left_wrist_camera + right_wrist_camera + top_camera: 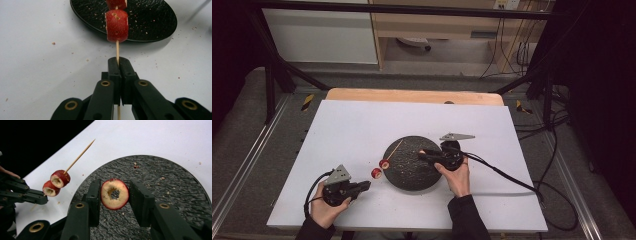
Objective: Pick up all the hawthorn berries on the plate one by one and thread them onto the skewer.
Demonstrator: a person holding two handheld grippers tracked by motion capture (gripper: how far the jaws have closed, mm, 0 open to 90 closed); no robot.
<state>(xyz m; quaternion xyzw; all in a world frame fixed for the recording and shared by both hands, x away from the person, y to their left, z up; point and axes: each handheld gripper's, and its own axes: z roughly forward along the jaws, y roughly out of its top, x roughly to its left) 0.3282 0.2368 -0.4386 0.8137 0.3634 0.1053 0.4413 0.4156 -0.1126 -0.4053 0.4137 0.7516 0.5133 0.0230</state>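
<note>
1. I've got the thin wooden skewer [117,51] pinched near its blunt end in my left gripper [119,62]; the jaws are closed tight on the stick, no gap showing in the left gripper view.
2. Two red cored fruit slices [56,182] already sit on that skewer, touching one another, hanging just off the near-left edge of the round black textured plate [412,172], with the pointed tip reaching up over the plate.
3. My right gripper [114,195] holds a third cored red fruit ring [115,194] over the plate, jaws narrowed onto its skin on either side, the cut face and the centre hole towards the camera.
4. My read on the ring: light, soft flesh, moist cut faces likely slippery. Squeeze harder and I expect it to crack at the thin wall round the hole, so a grip on the skin, across the widest part, looks right.
5. The skewer: stiff along its length, but slim enough to bow or snap under side load. Holding it low leaves a long free end that may wobble.
6. Next, as I judge it, the hole must line up with the tip; crumbs on the plate suggest this fruit sheds easily.
</note>
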